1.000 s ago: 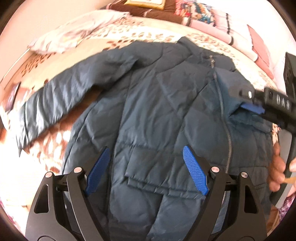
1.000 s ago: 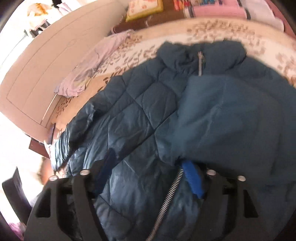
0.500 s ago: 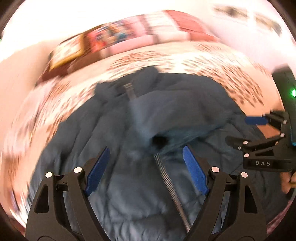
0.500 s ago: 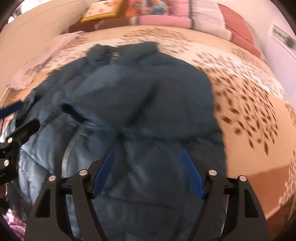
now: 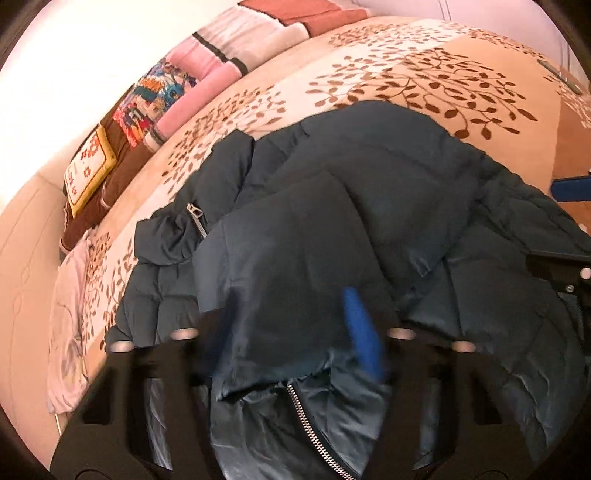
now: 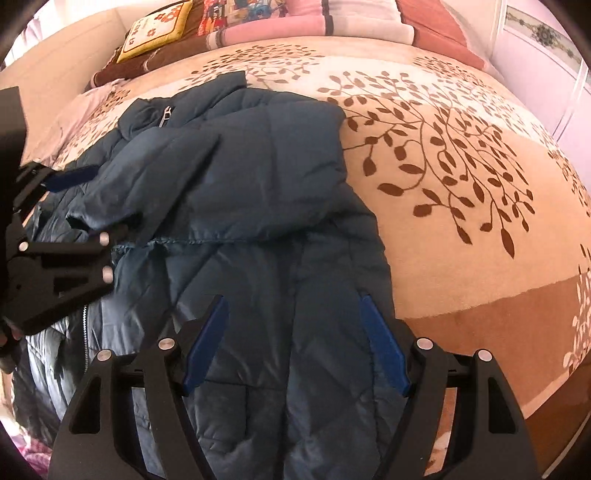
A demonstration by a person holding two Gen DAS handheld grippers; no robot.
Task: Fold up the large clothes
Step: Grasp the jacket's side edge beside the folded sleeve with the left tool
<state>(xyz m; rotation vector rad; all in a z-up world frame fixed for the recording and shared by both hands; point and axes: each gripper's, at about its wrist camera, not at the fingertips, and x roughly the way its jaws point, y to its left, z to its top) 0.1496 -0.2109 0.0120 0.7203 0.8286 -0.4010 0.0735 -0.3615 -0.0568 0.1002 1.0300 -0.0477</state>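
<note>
A dark blue quilted puffer jacket lies on the bed, its right sleeve folded across the chest, its collar and zipper pull toward the pillows. In the left wrist view my left gripper has its jaws apart around the end of the folded sleeve; the left pad is blurred and partly hidden by fabric. It also shows in the right wrist view, at the sleeve cuff. My right gripper is open and empty above the jacket's lower right side.
The bedspread has a cream and tan leaf pattern. Folded blankets and pillows are stacked at the head. A pale garment lies left of the jacket. The bed edge is at the lower right.
The right gripper has let go of the sleeve and pulled back to the jacket's right side. The left gripper has swung right and come down onto the folded sleeve's end.
</note>
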